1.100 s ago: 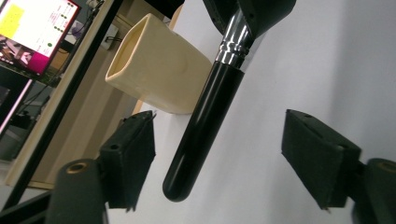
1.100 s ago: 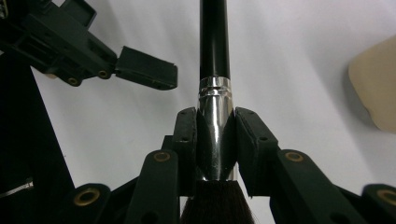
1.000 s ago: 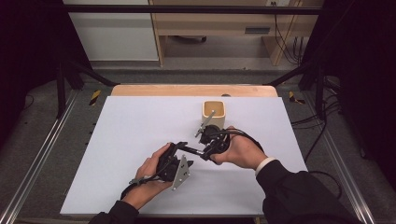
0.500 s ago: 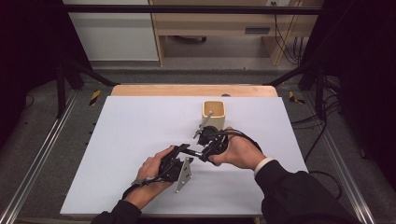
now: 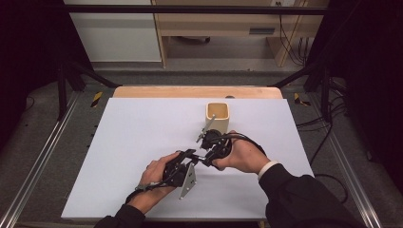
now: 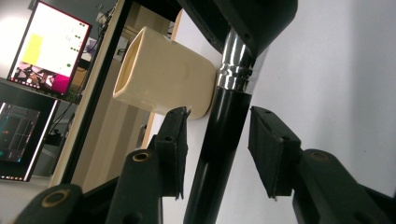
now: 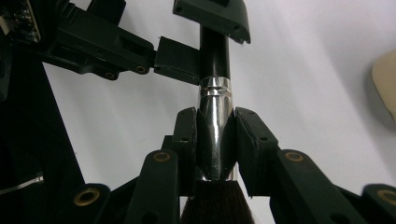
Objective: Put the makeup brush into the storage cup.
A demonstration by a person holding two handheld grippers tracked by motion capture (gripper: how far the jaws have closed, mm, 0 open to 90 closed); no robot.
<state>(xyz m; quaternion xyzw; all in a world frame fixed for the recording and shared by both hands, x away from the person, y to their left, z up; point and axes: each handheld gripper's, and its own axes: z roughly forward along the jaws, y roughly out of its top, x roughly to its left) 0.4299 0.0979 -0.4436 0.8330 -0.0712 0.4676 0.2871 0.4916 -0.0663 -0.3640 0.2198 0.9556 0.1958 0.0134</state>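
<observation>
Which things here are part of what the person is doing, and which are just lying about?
In use:
- brush, clamped by the right hand-held gripper
- left hand-held gripper, open around its black handle
- probably the cream cup

Just there:
- monitors
- floor cables

A white sheet (image 5: 142, 142) covers most of a pale wooden table (image 5: 195, 91), whose far edge shows bare beyond it. The table stands inside a dark metal frame (image 5: 190, 9), with slanted struts at both far corners and silver rails (image 5: 38, 161) running along each side. The floor (image 5: 43, 109) around it is grey. Behind, there is a white cabinet (image 5: 114, 33) and a light wooden shelf unit (image 5: 223, 23), with black cables (image 5: 287, 33) hanging at its right. The sides of the room are dark. Off to one side, two lit monitors (image 6: 46, 49) glow
</observation>
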